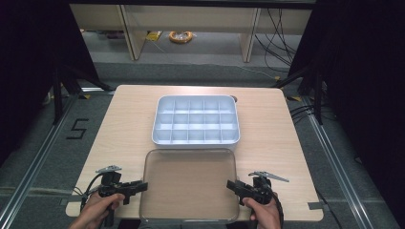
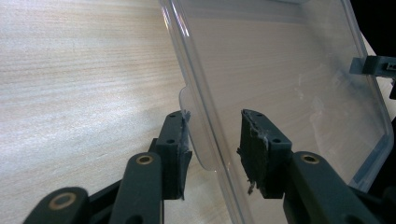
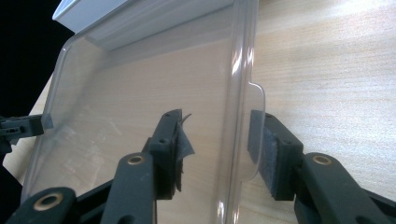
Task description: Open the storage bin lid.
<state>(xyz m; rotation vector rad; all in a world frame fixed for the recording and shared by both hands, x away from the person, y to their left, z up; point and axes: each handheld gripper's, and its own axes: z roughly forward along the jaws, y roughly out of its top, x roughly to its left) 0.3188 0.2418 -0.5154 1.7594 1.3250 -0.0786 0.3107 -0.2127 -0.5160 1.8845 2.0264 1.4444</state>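
A clear plastic lid [image 1: 191, 183] lies flat on the wooden table [image 1: 124, 124] near its front edge. Just behind it stands a white tray [image 1: 196, 141] divided into several compartments. My left gripper [image 1: 142, 186] sits at the lid's left edge. In the left gripper view its jaws [image 2: 212, 135] straddle the lid's rim and small tab [image 2: 194, 140] with a gap, so it is open. My right gripper [image 1: 230, 185] is at the lid's right edge. Its jaws [image 3: 217, 135] stand open around the rim and the tab [image 3: 254, 135] there, not pressing.
The tray's compartments look empty. Bare tabletop lies to the left and right of the tray and lid. A person's hands hold both grippers at the front edge. Dark curtains, stands and cables surround the table on the floor.
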